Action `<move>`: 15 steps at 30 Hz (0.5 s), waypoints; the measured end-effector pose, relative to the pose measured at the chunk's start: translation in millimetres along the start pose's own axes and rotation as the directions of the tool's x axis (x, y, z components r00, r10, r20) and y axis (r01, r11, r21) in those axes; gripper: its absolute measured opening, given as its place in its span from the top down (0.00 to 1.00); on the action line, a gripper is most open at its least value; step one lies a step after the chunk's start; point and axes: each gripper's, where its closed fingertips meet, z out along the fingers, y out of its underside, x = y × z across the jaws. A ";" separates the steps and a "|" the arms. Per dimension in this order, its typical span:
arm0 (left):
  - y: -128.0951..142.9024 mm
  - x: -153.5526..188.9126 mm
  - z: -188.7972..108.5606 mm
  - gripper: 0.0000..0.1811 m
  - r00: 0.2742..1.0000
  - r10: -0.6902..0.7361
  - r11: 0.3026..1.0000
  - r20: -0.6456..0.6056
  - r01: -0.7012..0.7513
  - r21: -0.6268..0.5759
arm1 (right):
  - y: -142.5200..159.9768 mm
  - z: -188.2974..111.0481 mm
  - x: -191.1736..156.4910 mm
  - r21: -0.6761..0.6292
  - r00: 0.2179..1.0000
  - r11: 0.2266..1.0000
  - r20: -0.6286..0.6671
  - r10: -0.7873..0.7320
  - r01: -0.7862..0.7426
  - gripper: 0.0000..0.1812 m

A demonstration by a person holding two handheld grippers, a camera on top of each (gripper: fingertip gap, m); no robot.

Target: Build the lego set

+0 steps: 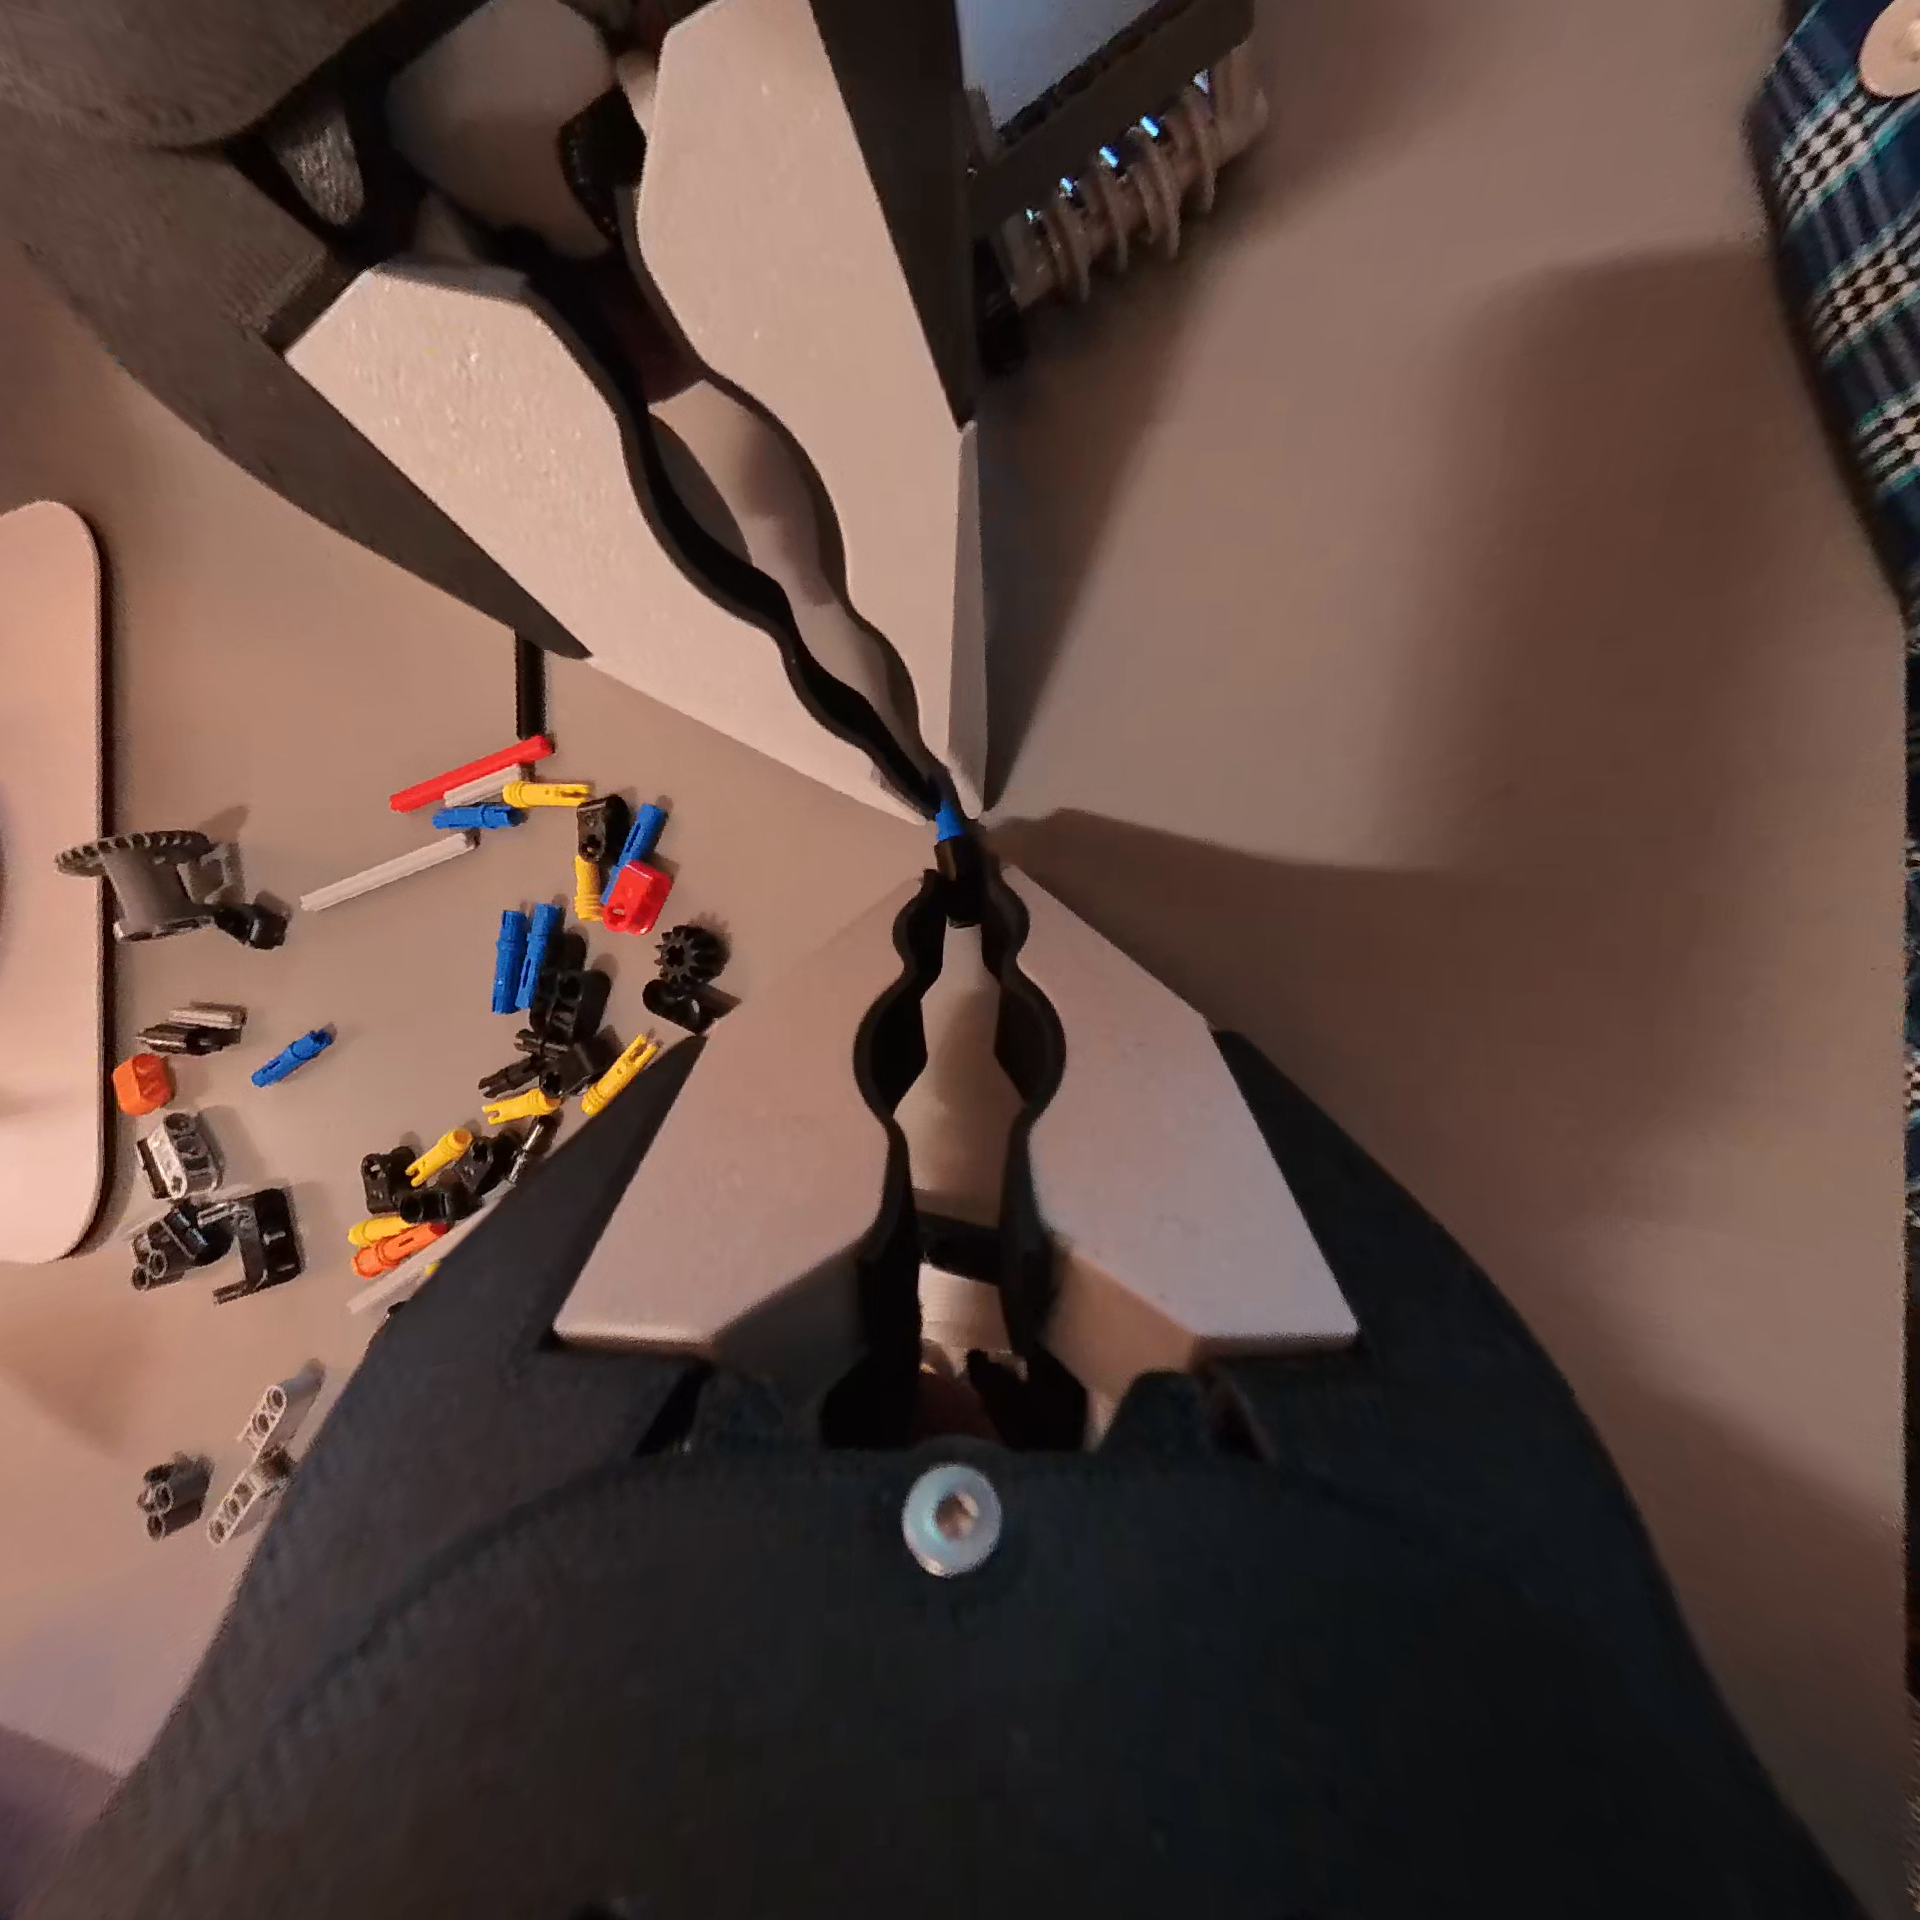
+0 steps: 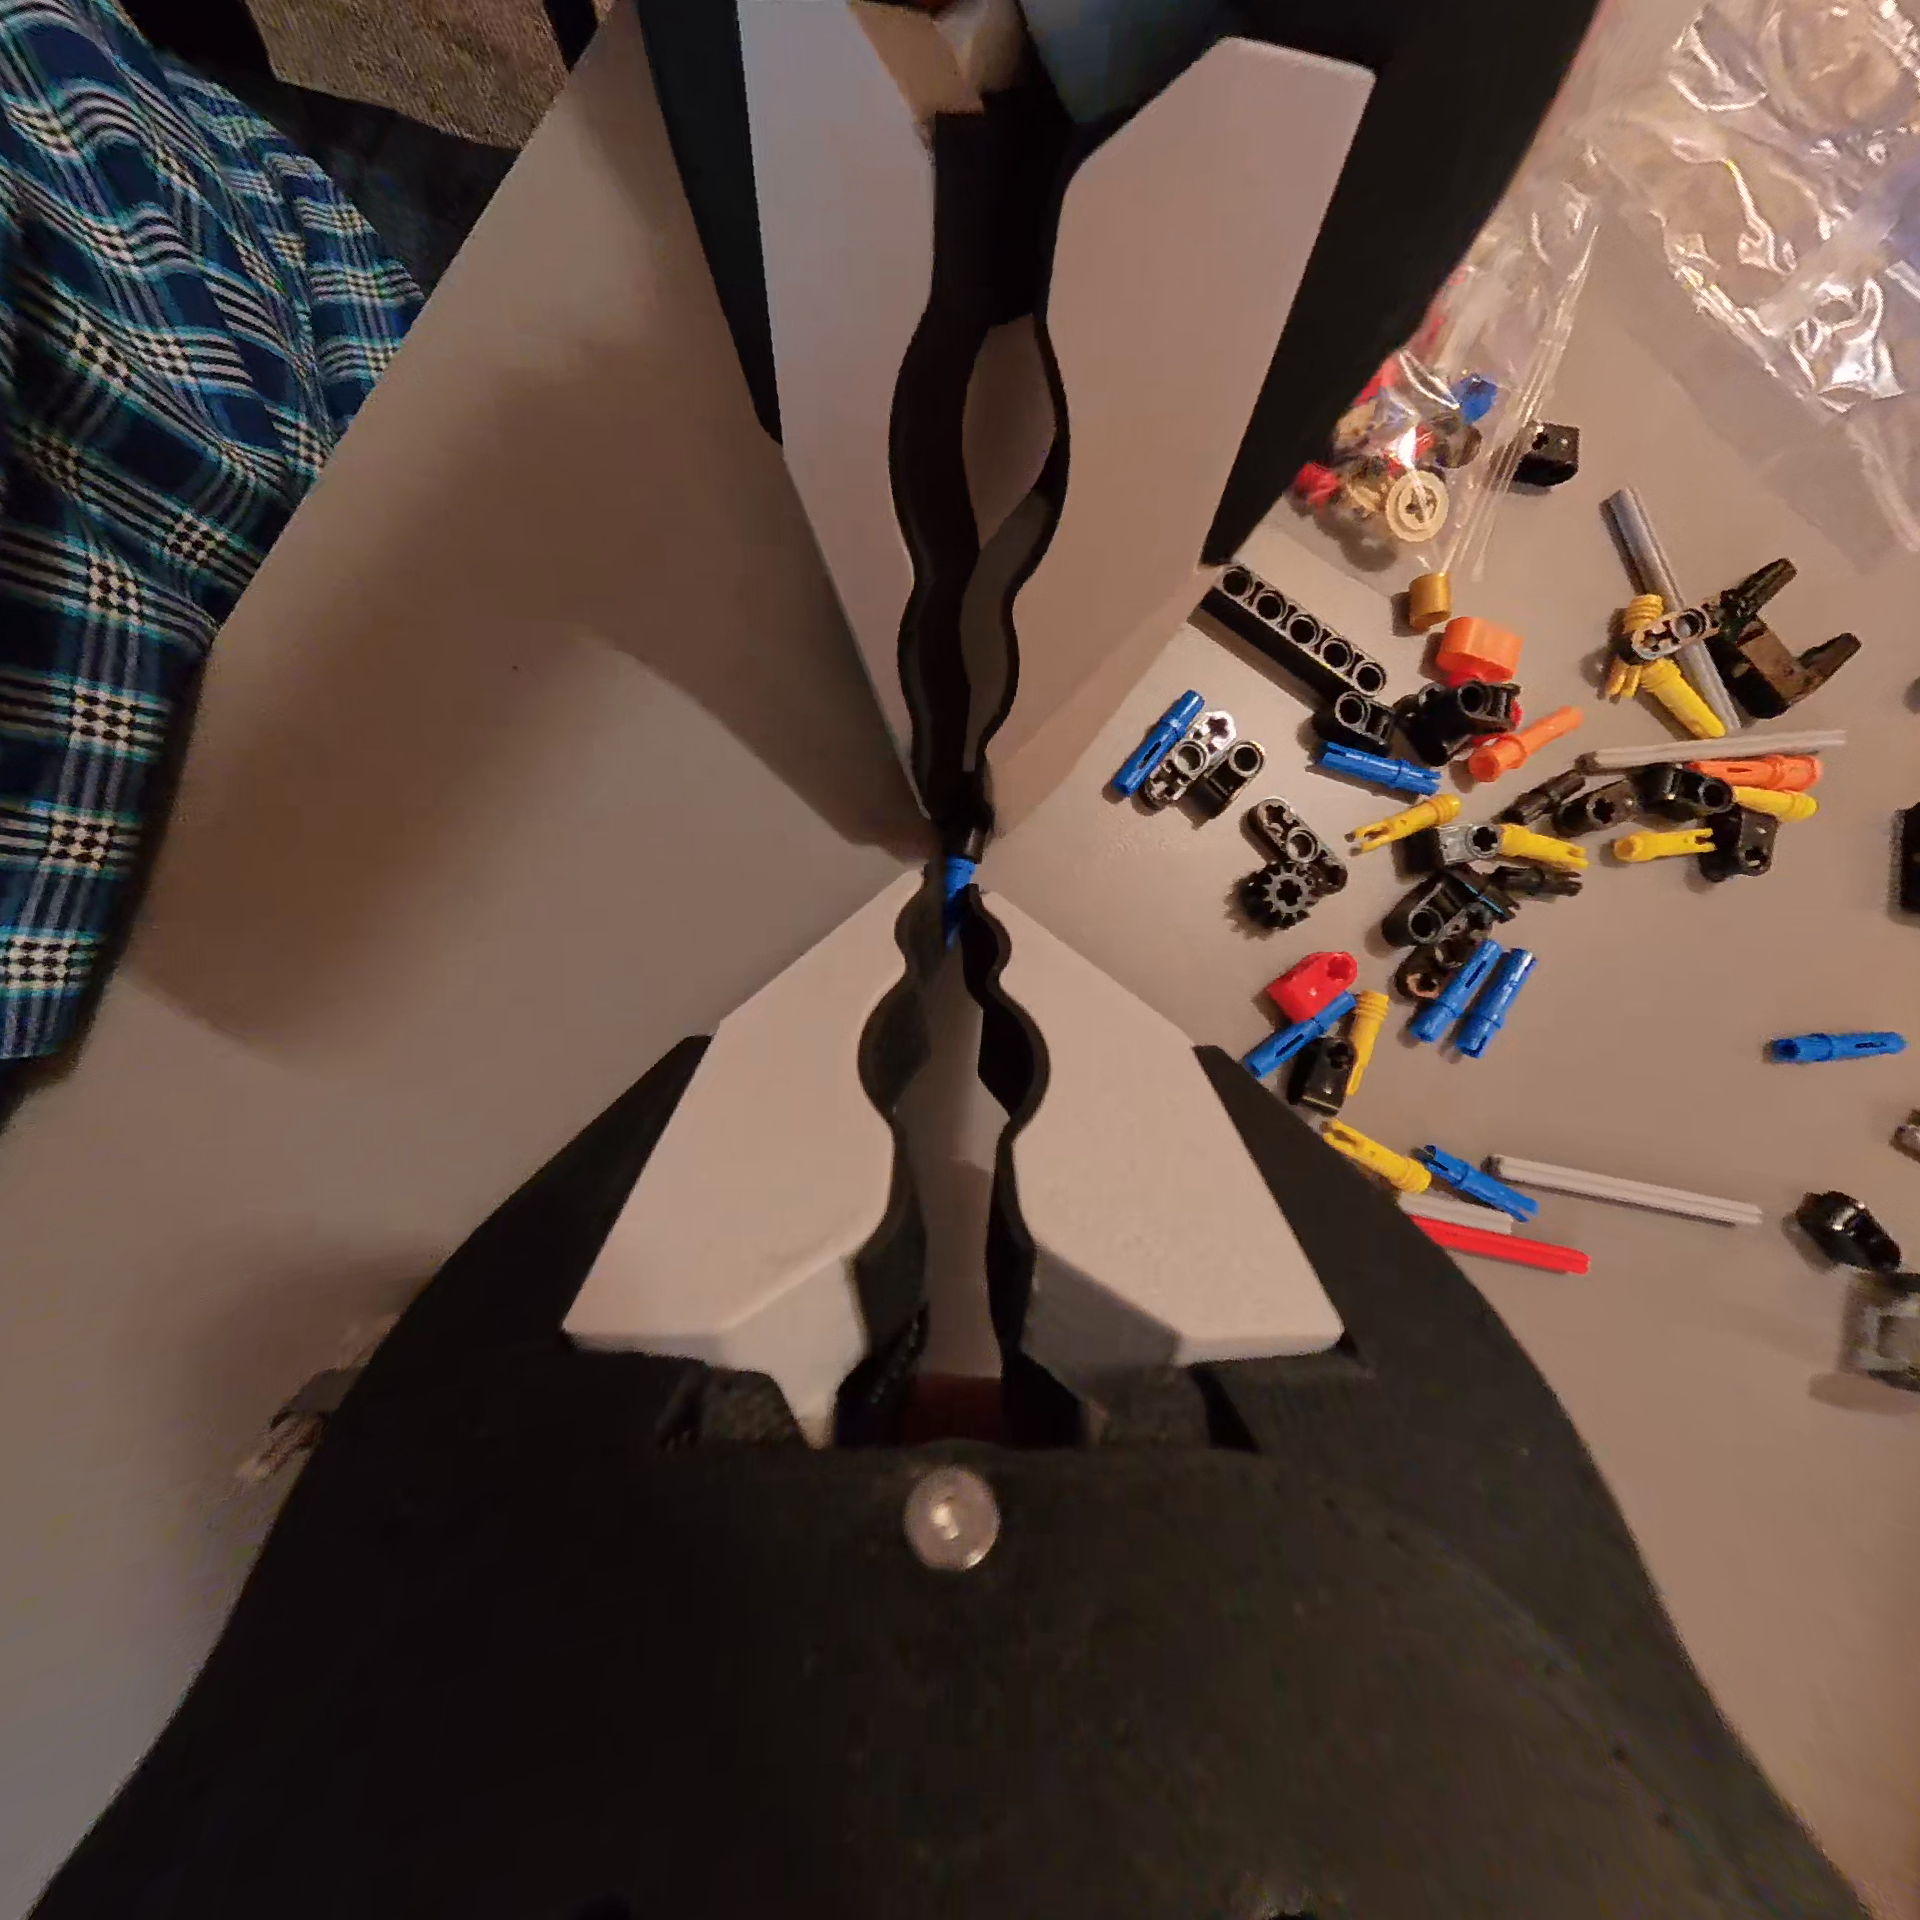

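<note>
My two grippers meet tip to tip above the grey table. My left gripper comes from the bottom of the left wrist view and is shut on a small black connector. My right gripper comes from the top left there and is shut on a blue pin. The blue pin's end meets the black connector. In the right wrist view my right gripper holds the blue pin, and the left gripper holds the black connector opposite. Most of both parts is hidden between the fingers.
Several loose pins, axles and connectors lie on the table, also in the right wrist view. A small grey and black gear assembly lies beside a rounded pad. Clear plastic bags lie at the far right. Plaid cloth borders the table. The grippers are tip to tip, or close to it.
</note>
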 end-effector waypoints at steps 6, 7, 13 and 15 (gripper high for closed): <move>-0.6 0.1 0.1 0.98 1.000 -0.013 1.000 0.022 0.014 -0.018 | 0.0 0.1 0.3 -0.008 1.000 1.000 -0.020 -0.003 0.003 1.00; -0.5 0.0 0.2 0.98 1.000 -0.017 1.000 0.025 0.017 -0.015 | -0.1 0.3 0.4 -0.016 1.000 1.000 -0.026 -0.008 0.008 1.00; -0.6 -3.2 0.8 0.97 0.996 -0.044 0.999 0.078 0.045 -0.013 | 2.0 -1.1 2.6 -0.015 0.997 1.000 -0.071 0.004 -0.005 1.00; 0.2 -5.1 1.0 0.97 0.993 -0.074 0.997 0.091 0.074 -0.005 | 2.5 -2.1 4.1 -0.012 0.996 1.000 -0.091 0.010 -0.011 1.00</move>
